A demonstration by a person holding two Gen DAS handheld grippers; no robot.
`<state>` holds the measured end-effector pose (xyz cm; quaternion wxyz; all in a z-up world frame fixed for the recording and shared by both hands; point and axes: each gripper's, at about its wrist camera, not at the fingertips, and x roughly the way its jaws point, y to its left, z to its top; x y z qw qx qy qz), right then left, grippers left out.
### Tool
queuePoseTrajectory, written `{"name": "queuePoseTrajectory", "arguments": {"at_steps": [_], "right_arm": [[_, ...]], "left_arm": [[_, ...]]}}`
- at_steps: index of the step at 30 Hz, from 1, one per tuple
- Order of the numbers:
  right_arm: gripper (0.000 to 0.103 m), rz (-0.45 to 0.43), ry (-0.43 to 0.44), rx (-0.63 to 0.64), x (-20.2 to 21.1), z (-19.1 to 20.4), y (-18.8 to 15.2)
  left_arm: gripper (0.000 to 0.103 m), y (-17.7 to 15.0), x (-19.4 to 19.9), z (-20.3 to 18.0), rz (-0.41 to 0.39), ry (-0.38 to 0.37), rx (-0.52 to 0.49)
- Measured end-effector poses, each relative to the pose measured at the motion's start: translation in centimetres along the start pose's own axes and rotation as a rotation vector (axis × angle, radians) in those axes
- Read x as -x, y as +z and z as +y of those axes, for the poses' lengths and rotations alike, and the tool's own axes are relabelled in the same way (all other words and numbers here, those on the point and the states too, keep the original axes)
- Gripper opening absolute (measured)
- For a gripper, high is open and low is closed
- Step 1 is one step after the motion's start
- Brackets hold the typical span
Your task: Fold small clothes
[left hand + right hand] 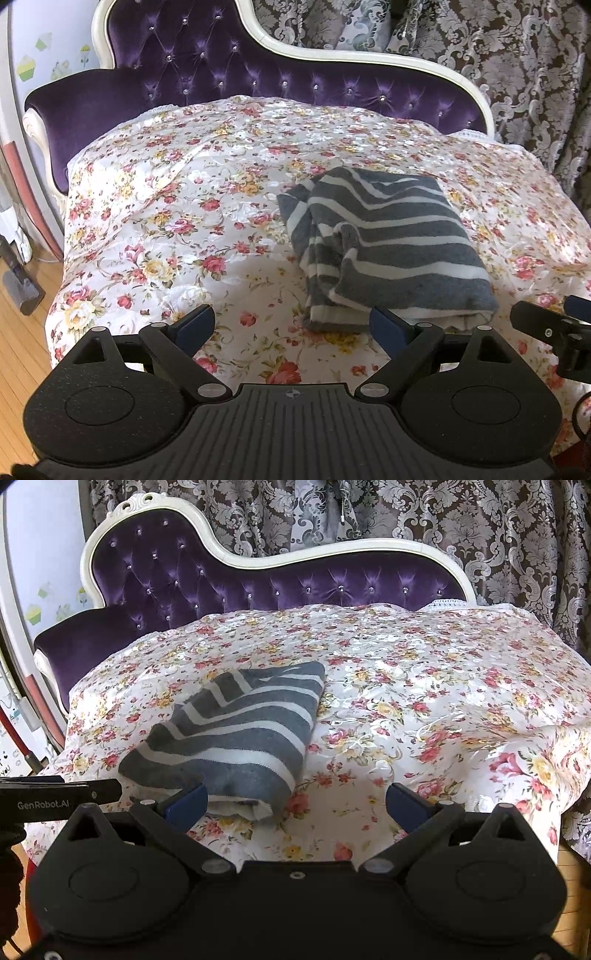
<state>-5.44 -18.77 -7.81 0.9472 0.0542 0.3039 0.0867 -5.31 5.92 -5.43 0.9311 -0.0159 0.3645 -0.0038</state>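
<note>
A grey-and-white striped garment (391,243) lies folded flat, just ahead of the left claw (295,326), toward its right finger.

- Left claw (291,328): jaws spread wide, nothing between the blue pads (195,323). Pads not pressing on anything.
- Left claw pitched forward and down; both fingers symmetric about the body's centre line.
- Right claw (295,805): jaws likewise spread wide, gap between the pads (404,805) bare. No grip.
- Right claw also angled forward and down, fingers level with each other.
- The two claws sit side by side, near one another: the right claw's finger shows at the right edge of the left wrist view; the left claw's finger shows at the left edge of the right wrist view.
- No hand or sleeve visible in either view.
</note>
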Motion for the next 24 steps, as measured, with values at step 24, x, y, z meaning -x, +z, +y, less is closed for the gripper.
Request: {"name": "queuePoseTrajectory", "arguments": {"at_steps": [24], "right_arm": [[0.102,0.035,0.007,0.006,-0.93,0.46,0.13]], "left_arm": [[0.091,0.05,-0.44,-0.07,0.007,0.002,-0.003]]}}
